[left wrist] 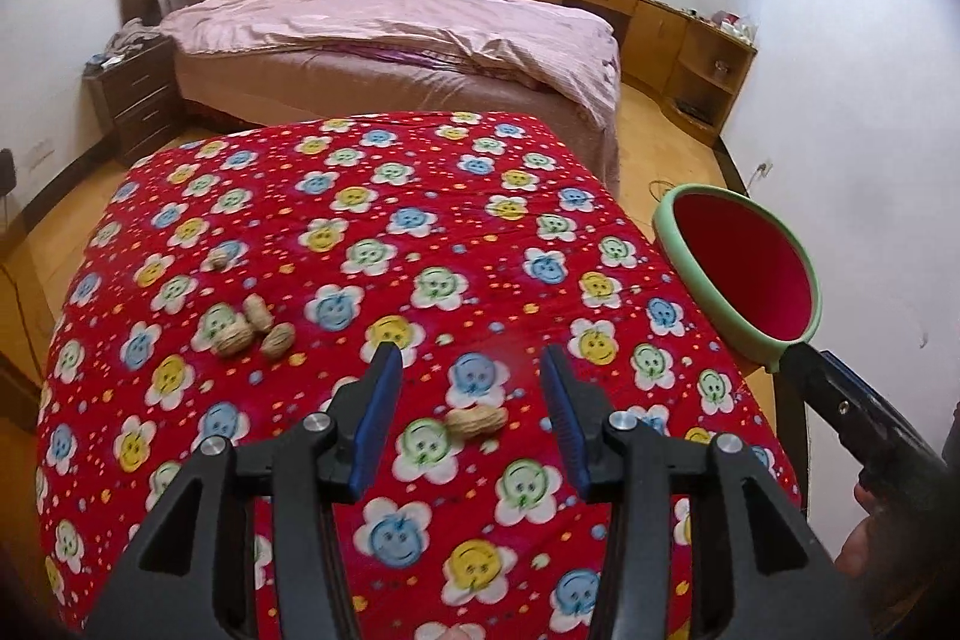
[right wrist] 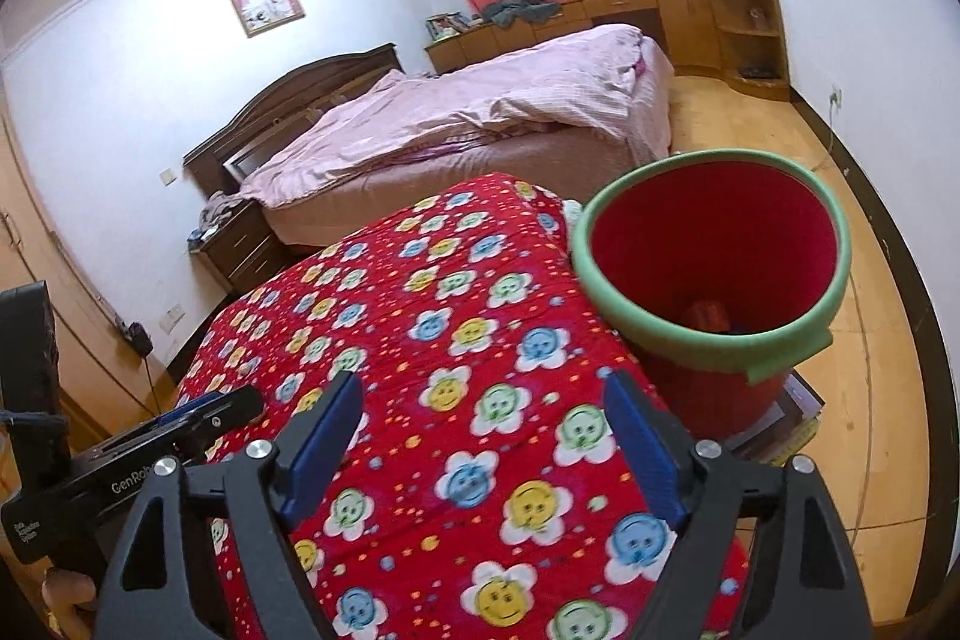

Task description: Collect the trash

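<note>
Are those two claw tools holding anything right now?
No, nothing is held. The left gripper is open above a loose tan peanut shell. The right gripper is open over the red flowered blanket, beside the green-rimmed red bin.

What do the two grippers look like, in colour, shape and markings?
Both the left gripper and right gripper have black angular frames, silver round bolts and flat blue ribbed pads. The left one's black body shows white "GenRo" lettering in the right wrist view.
</note>
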A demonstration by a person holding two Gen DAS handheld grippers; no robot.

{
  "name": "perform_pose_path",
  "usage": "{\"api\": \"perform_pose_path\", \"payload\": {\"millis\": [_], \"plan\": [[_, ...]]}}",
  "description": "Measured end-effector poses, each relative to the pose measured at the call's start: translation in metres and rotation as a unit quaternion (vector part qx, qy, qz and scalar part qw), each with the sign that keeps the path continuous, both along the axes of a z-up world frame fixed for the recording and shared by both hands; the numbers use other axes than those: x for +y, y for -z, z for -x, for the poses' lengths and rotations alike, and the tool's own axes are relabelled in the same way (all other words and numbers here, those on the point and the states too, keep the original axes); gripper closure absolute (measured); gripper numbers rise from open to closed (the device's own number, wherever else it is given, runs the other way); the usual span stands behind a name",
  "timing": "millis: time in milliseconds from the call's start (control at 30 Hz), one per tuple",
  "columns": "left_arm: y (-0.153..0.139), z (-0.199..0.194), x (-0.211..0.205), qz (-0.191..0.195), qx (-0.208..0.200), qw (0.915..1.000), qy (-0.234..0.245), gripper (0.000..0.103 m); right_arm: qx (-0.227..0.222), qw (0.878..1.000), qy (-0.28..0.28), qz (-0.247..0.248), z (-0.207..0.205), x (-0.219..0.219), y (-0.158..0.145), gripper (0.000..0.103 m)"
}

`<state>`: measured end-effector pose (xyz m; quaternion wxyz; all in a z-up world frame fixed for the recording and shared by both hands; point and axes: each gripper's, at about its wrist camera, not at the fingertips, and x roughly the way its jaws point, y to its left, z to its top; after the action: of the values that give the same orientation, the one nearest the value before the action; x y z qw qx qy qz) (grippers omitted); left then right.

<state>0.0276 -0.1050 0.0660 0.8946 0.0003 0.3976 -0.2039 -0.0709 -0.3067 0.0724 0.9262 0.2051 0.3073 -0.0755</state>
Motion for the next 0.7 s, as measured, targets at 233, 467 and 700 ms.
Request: {"api": "perform_pose_path", "payload": {"millis": [233, 467, 700], "plan": [[0.000, 0.011, 0.023, -0.007, -0.017, 0.9992, -0.036, 0.055, -0.014, 0.999, -0.025, 0.029, 0.004, 0.029, -0.002, 0.011], [0.000, 0.019, 0.042, -0.017, -0.033, 0.9968, -0.071, 0.055, -0.021, 0.998, -0.030, 0.049, 0.007, 0.043, -0.004, 0.009], [0.000, 0.023, 0.053, -0.021, -0.041, 0.9950, -0.088, 0.055, -0.015, 0.998, -0.034, 0.047, 0.007, 0.048, 0.000, 0.009]]}}
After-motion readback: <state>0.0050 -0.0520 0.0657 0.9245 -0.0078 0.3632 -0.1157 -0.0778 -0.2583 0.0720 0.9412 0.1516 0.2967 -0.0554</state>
